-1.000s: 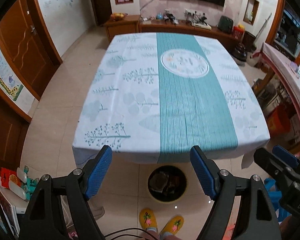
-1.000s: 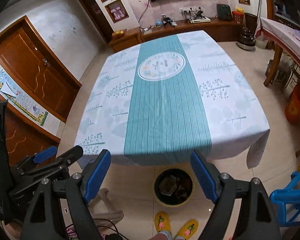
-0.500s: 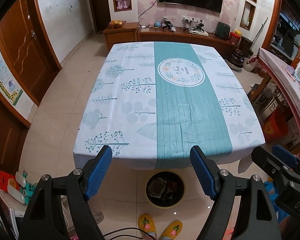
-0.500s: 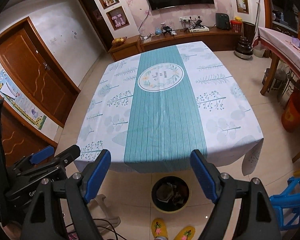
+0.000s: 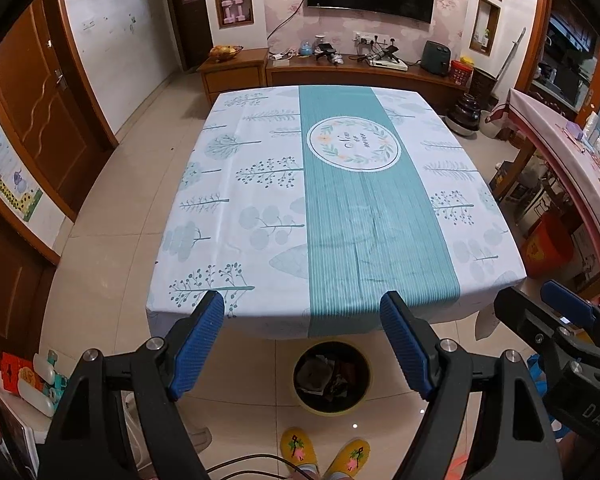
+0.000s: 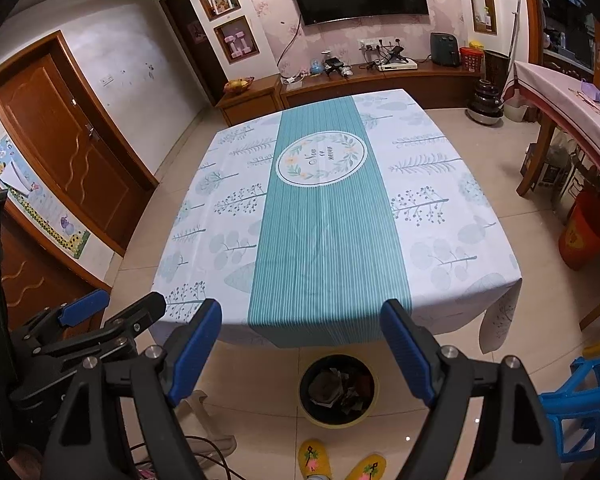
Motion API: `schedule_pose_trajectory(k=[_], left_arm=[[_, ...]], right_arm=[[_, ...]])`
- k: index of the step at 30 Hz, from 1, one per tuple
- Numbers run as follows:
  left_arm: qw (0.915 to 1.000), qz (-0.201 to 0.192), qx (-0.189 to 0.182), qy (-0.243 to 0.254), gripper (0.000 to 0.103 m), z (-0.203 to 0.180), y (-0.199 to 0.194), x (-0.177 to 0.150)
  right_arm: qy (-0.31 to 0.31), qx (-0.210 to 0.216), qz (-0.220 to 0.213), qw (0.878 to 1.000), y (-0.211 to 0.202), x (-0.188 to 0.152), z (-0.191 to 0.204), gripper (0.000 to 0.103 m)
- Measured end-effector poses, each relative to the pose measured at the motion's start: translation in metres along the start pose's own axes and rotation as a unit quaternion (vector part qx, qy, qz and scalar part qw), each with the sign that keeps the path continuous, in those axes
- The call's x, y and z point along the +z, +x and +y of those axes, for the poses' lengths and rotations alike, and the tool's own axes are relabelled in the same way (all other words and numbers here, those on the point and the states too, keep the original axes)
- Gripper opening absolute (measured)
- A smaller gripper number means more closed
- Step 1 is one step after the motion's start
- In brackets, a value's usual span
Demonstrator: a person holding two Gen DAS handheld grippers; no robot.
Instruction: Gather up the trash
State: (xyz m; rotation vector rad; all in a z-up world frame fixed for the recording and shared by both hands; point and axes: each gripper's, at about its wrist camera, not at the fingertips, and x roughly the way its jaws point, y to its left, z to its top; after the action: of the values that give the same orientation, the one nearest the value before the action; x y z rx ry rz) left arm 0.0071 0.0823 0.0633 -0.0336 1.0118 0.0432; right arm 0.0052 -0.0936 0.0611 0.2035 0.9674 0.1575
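A round bin (image 5: pixel 331 378) (image 6: pixel 339 390) with a yellow rim and a dark liner stands on the floor by the table's near edge, with crumpled trash inside. The table (image 5: pixel 260 240) (image 6: pixel 452 224) wears a white and teal cloth with nothing on it. My left gripper (image 5: pixel 303 344) is open and empty, held high above the bin. My right gripper (image 6: pixel 302 346) is also open and empty, beside the left one. Each gripper shows at the edge of the other's view.
The person's yellow slippers (image 5: pixel 324 456) stand just before the bin. A blue plastic stool (image 6: pixel 580 404) is at the right, an orange bucket (image 6: pixel 586 236) farther right. A pink-covered side table (image 6: pixel 572 100) runs along the right; a wooden TV cabinet (image 5: pixel 340 72) lies beyond.
Both grippers have risen and tilted up, so the table sits lower in view and more of the far wall and TV shows. Both stay open and empty.
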Motion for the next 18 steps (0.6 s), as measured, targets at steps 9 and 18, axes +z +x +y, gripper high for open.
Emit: schedule_pose_trajectory(k=[9,18], left_arm=[[1.0,-0.002,-0.003,0.008,0.079,-0.0014,-0.0019,-0.0024],[0.9999,-0.002,-0.004,0.012,0.079,-0.0018,-0.0031,-0.0044]], right_arm=[[-0.001,-0.004,-0.001,1.0,-0.0036,-0.0046,0.0011,0.082],[0.002,-0.006,0.0,1.0,-0.0065,-0.009,-0.0014,0.082]])
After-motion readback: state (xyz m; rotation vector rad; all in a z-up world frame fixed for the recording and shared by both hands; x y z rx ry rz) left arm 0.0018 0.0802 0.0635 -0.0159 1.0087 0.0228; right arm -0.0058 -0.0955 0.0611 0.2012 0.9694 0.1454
